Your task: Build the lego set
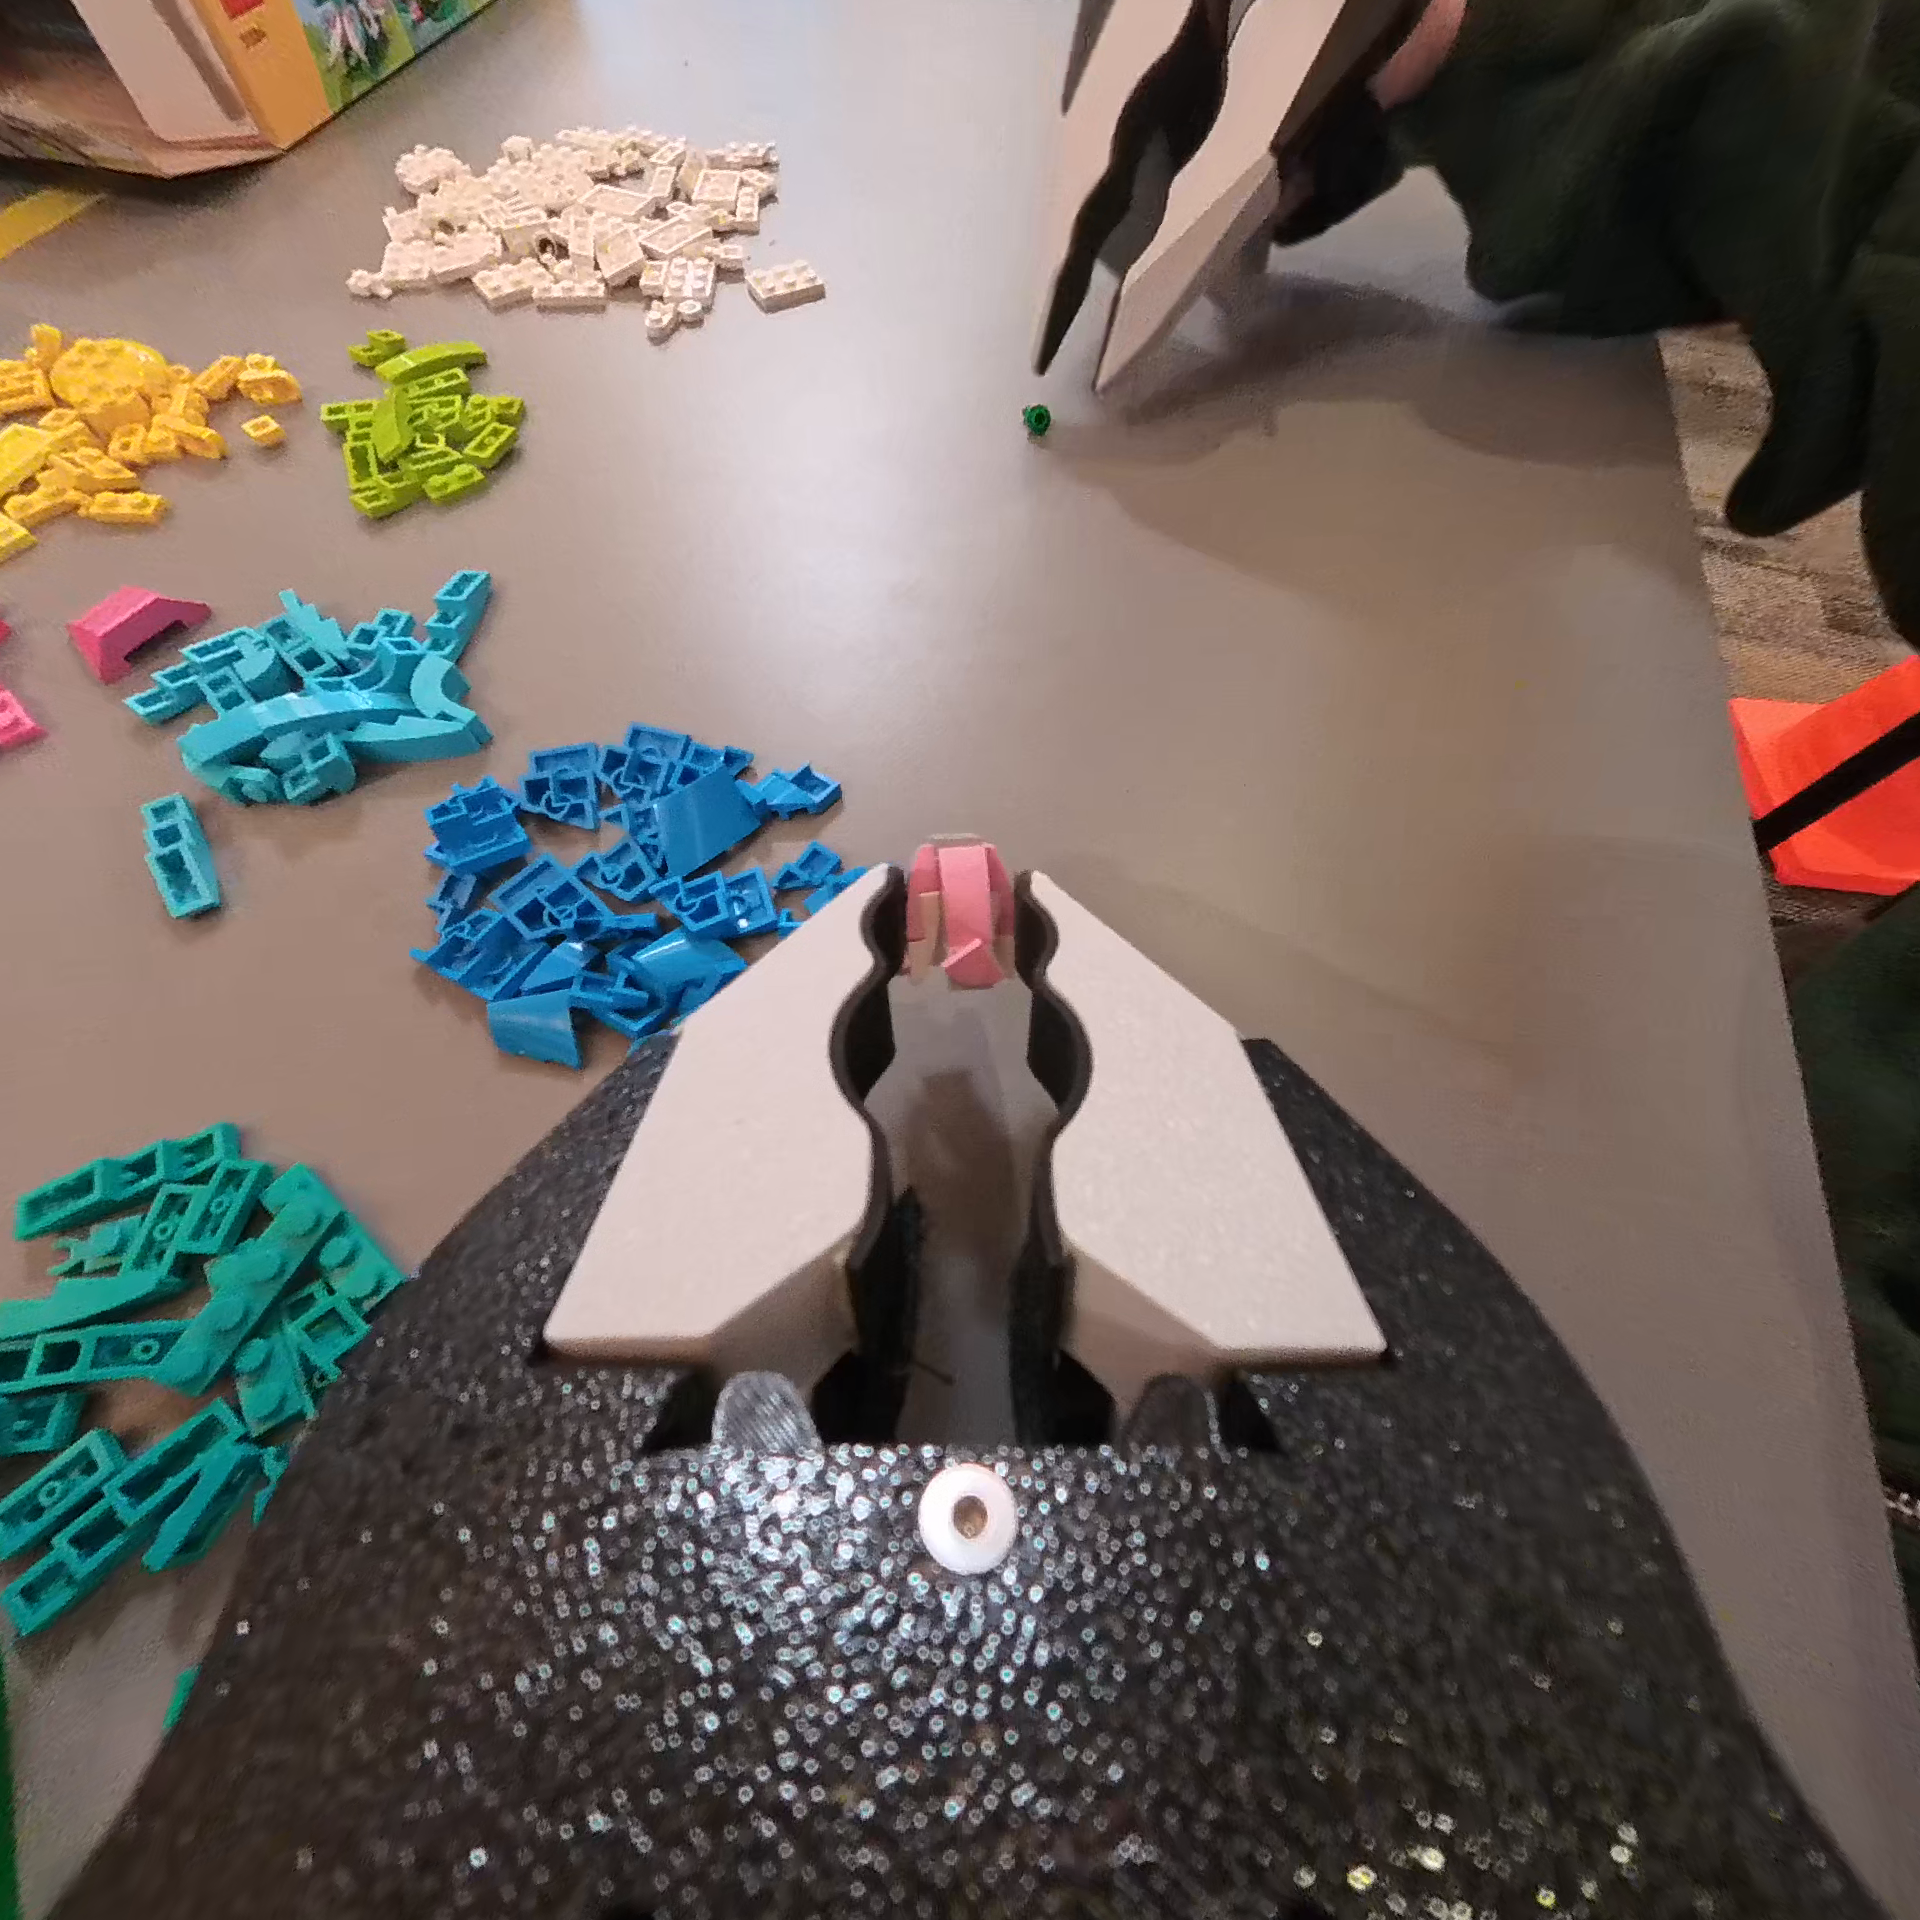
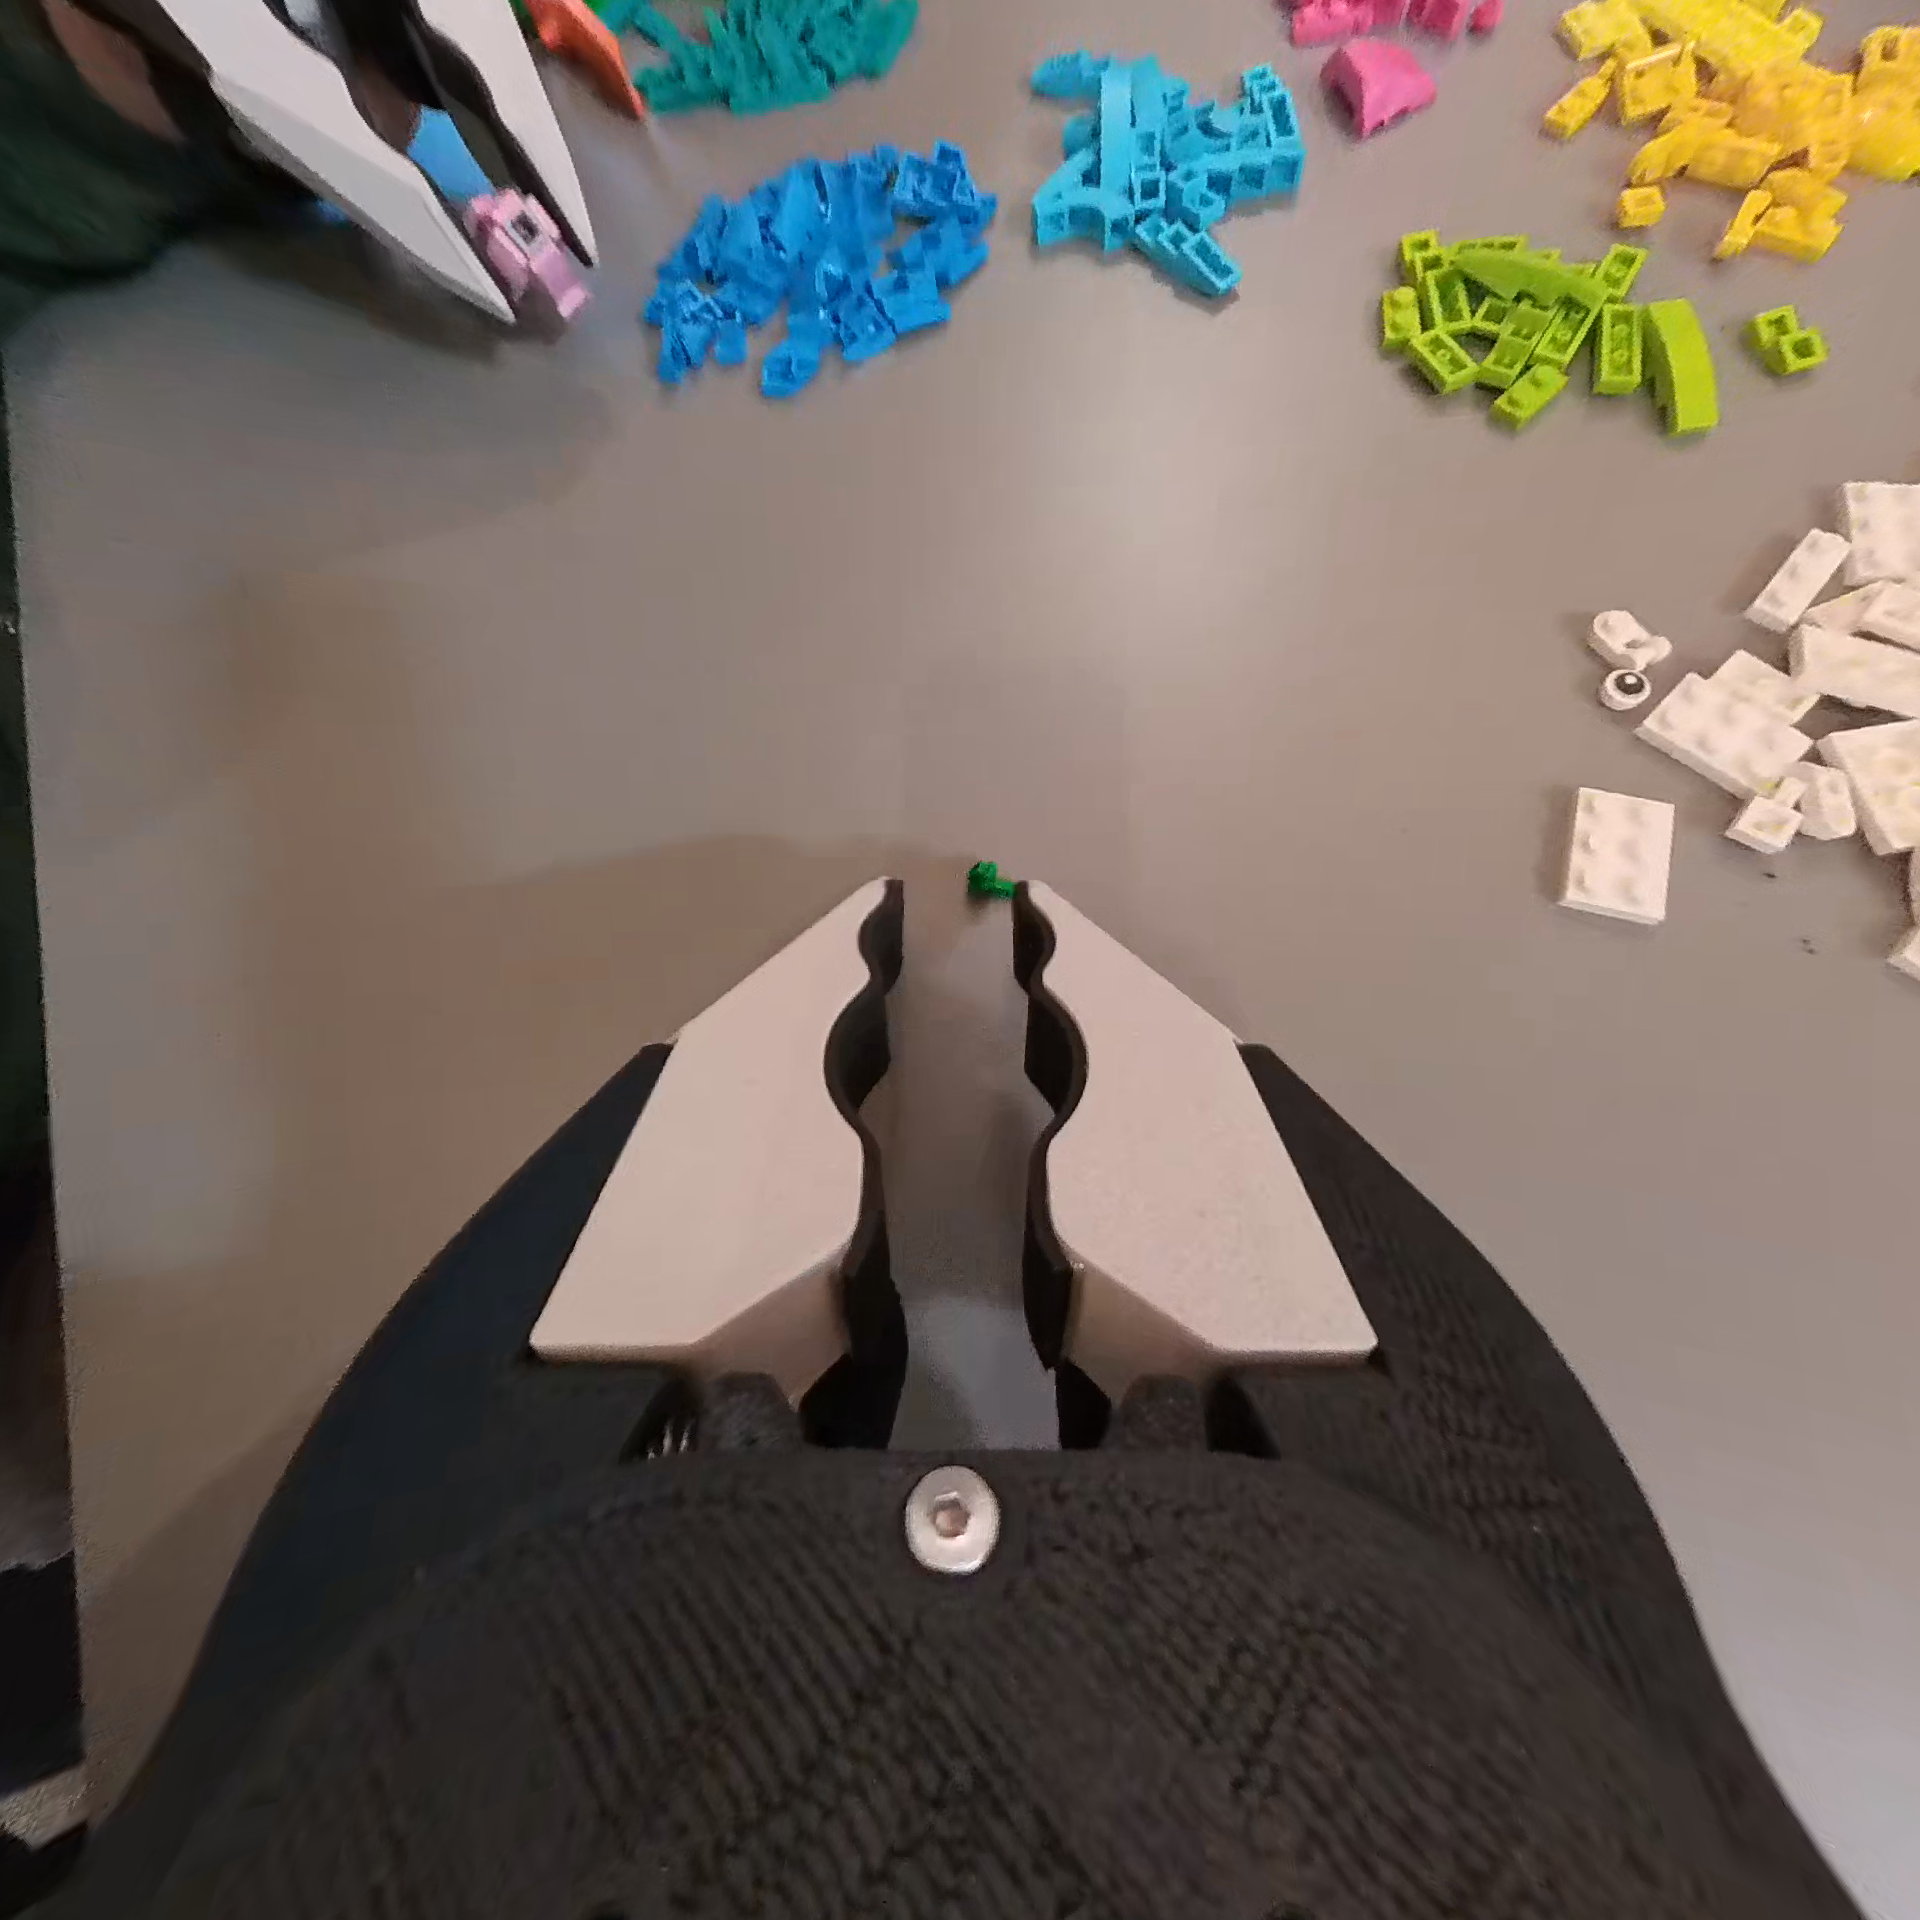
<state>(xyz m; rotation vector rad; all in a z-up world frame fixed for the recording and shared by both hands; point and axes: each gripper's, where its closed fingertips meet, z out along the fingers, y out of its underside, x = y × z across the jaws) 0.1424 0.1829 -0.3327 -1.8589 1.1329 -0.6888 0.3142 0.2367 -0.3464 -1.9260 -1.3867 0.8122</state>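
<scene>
My left gripper is shut on a small pink lego assembly and holds it above the grey table. It also shows at the top left of the right wrist view, with the pink assembly between its tips. My right gripper is open and empty, tips near the table, with a tiny green piece just ahead between the fingertips. In the left wrist view the right gripper stands at the far right, the green piece just beside its tips.
Sorted piles of bricks lie on the table: white, yellow, lime, light blue, blue, teal. A pink arch brick. The set's box at the far left corner. The table edge runs along the right. The left tips stand about 20 centimetres off the pink arch brick. It is also in sight in the right wrist view.
</scene>
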